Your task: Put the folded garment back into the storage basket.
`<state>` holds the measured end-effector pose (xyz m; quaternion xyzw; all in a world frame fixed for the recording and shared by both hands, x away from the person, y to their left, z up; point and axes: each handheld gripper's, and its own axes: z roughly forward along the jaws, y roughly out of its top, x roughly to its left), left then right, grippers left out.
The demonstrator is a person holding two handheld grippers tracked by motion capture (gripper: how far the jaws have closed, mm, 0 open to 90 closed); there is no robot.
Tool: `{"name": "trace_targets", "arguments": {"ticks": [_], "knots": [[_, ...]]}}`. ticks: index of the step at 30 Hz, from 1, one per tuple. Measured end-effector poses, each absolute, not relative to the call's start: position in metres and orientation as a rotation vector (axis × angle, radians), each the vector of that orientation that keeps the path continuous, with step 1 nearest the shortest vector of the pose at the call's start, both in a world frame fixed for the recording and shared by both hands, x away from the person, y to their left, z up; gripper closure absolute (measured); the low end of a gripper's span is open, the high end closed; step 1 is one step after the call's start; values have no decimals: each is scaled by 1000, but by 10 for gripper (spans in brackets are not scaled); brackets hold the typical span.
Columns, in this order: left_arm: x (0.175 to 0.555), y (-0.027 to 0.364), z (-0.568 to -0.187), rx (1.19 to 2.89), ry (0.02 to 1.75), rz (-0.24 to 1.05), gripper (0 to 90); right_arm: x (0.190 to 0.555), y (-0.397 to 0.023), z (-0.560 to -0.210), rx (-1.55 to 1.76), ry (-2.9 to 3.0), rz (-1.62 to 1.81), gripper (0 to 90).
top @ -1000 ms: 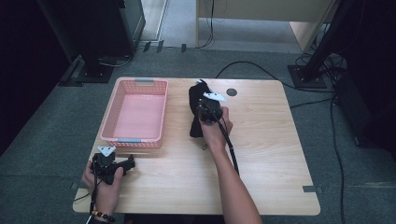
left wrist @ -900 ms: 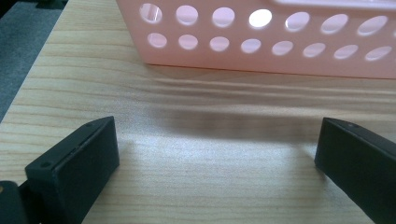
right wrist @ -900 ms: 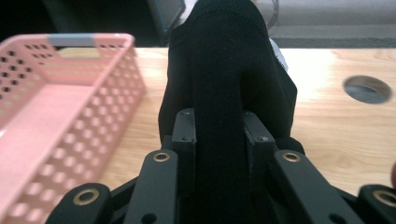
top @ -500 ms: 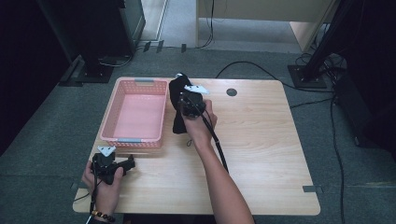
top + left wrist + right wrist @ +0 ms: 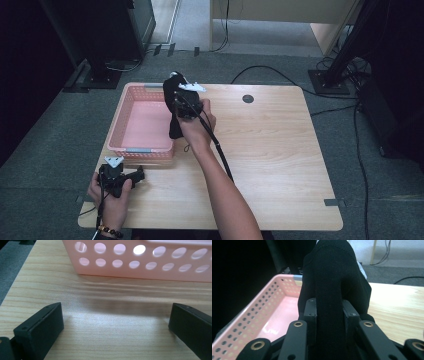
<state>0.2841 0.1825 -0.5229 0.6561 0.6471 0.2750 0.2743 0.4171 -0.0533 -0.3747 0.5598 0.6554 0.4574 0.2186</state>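
Black cloth: I have the black cloth (image 5: 334,290) pinched between my right jaws; it bulges up and over them, and in the high view it (image 5: 175,125) hangs below the gripper at the basket's right-hand rim.

Right gripper: my right gripper (image 5: 186,102) is clamped tight on the fabric, a jaw pressed against each side of the fold. I hold it above the table, over the right edge of the basket.

Right jaws' surroundings: to the left of the jaws, in the right gripper view, I see the inside of the pink basket (image 5: 259,315); to their right lies bare wooden table (image 5: 397,307).

Pink basket: it sits on the left half of the table, its perforated wall (image 5: 150,265) just ahead of my left jaws, apart from them.

Left gripper: my left gripper (image 5: 119,175) rests at the near left corner of the table, in front of the basket. Its jaws stand wide apart with plain wood between them.

Left hand: my left hand (image 5: 111,197) wraps the gripper body from behind.

Table: a round dark grommet (image 5: 248,98) lies beyond my right gripper, well to its right.
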Motion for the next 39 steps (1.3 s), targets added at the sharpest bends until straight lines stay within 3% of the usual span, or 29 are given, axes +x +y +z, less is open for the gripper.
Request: {"name": "trace_targets", "arguments": {"ticks": [18, 39], "knots": [[284, 183, -523, 1766, 1739, 737, 0, 422, 7, -365, 1495, 1896, 1309, 722], [284, 183, -523, 1767, 1739, 739, 0, 439, 56, -396, 1513, 1973, 1289, 715]]}}
